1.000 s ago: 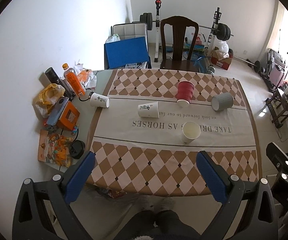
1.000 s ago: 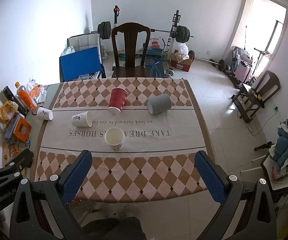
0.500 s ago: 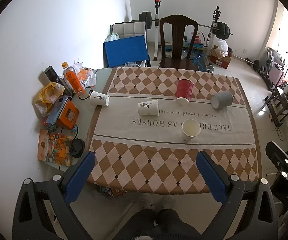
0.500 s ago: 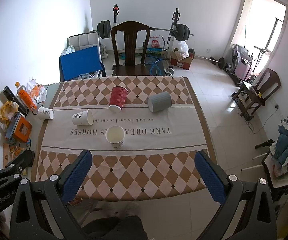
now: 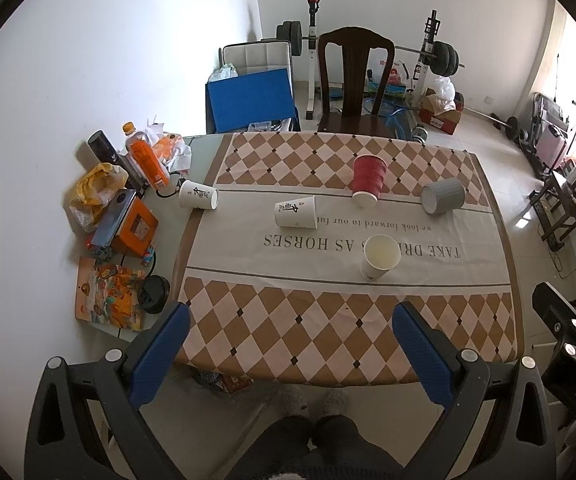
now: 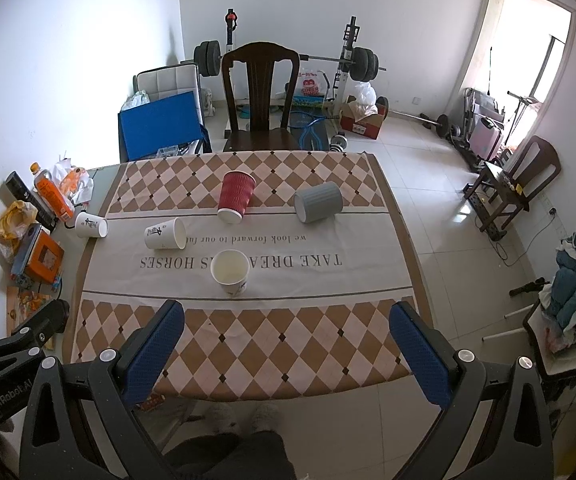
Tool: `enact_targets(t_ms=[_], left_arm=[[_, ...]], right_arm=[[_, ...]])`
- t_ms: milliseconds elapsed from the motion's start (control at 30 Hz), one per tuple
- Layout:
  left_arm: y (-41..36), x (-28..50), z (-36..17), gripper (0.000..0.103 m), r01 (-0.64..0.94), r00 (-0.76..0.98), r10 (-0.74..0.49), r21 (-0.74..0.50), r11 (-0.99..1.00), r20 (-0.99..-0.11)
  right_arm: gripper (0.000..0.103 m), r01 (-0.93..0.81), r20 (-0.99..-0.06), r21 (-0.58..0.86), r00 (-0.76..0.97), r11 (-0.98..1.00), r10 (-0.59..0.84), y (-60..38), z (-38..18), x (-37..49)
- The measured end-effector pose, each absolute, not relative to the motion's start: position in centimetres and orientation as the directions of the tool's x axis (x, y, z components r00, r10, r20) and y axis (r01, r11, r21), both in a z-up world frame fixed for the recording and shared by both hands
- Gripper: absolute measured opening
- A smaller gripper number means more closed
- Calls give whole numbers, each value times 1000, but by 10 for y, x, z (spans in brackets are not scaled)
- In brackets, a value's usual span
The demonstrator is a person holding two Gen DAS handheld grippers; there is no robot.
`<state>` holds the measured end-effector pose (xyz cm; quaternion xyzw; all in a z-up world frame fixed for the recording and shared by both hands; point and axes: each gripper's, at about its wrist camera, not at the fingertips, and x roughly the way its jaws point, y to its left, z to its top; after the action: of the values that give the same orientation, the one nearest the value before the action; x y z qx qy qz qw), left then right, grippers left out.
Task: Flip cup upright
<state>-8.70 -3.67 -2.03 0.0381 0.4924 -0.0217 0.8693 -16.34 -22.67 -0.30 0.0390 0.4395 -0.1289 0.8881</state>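
Observation:
Several cups sit on a checked tablecloth (image 5: 328,332) (image 6: 288,340). A white cup (image 5: 380,256) (image 6: 230,270) stands upright. A red ribbed cup (image 5: 368,180) (image 6: 235,196), a grey cup (image 5: 444,200) (image 6: 318,202) and a white printed cup (image 5: 296,211) (image 6: 165,233) lie on their sides. Another white printed cup (image 5: 199,195) (image 6: 91,225) lies at the cloth's left edge. My left gripper (image 5: 288,320) and right gripper (image 6: 288,318) are open and empty, held high above the table's near edge.
Clutter lines the table's left side: an orange bottle (image 5: 145,156), a yellow bag (image 5: 95,184), an orange box (image 5: 131,228), a black lid (image 5: 153,298). A dark wooden chair (image 5: 354,80) stands behind the table. Weights and a blue board (image 5: 249,100) lie beyond.
Both grippers have drawn back and risen slightly, so the table looks a little farther away. No cup has moved.

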Motion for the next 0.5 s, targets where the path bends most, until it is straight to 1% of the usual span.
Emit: enact_targets(t_ms=[500], left_arm=[[-38,-87,-21,103,75,516,1,46,996,-857]], right_arm=[[103,262,-790,-44,581,964,-194,-227,-2,-163]])
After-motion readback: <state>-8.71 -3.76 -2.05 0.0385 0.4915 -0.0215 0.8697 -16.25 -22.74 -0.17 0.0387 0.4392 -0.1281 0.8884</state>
